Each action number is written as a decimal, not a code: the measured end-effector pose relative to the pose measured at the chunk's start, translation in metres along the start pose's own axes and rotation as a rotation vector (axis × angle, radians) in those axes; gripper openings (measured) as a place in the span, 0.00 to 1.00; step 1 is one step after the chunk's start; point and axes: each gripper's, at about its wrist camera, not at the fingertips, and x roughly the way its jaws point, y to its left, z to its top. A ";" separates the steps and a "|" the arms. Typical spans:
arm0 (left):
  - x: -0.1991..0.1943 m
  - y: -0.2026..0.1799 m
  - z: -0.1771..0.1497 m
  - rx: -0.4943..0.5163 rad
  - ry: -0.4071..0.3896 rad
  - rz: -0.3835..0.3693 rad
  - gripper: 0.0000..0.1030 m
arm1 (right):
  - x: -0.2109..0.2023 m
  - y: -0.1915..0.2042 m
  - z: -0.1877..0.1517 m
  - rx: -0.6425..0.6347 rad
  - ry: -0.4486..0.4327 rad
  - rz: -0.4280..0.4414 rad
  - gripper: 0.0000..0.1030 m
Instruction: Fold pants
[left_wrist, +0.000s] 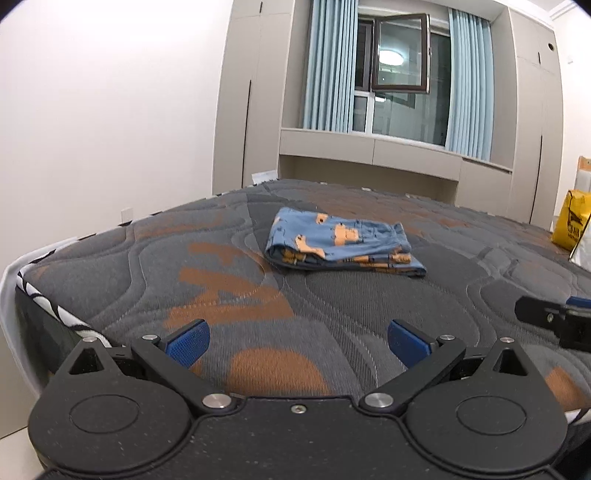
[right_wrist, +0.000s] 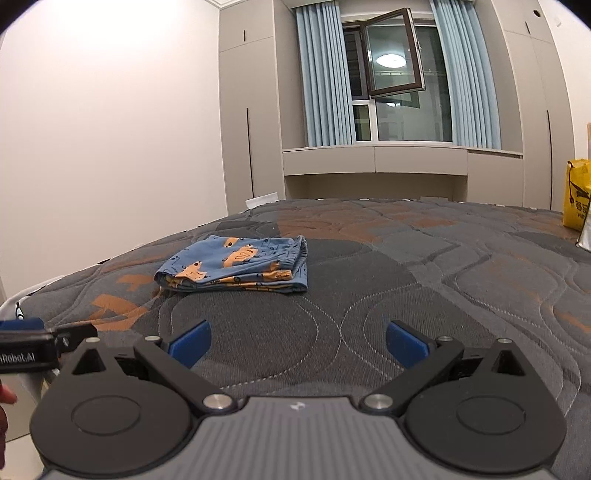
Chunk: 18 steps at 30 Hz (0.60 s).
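Blue pants (left_wrist: 341, 243) with orange prints lie folded into a compact stack on the grey and orange quilted mattress (left_wrist: 332, 314). In the right wrist view the same pants (right_wrist: 240, 267) rest left of centre. My left gripper (left_wrist: 297, 345) hovers open over the mattress's near part, well short of the pants, with nothing between its blue pads. My right gripper (right_wrist: 297, 345) is also open and empty, back from the pants and to their right. Each gripper shows at the edge of the other's view.
The mattress's left edge (left_wrist: 44, 295) drops off near a white wall. A yellow bag (left_wrist: 574, 221) stands at the far right of the bed. Beyond the bed are beige cabinets and a window (left_wrist: 399, 74) with blue curtains.
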 end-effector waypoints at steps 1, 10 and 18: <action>0.000 0.000 -0.001 0.002 0.004 0.002 0.99 | 0.000 -0.001 -0.001 0.004 0.002 -0.002 1.00; 0.005 0.005 -0.001 -0.011 0.009 0.019 0.99 | 0.001 -0.001 -0.005 -0.003 0.018 -0.006 1.00; 0.005 0.004 0.000 -0.021 0.011 0.021 0.99 | 0.001 -0.001 -0.006 -0.006 0.023 -0.003 1.00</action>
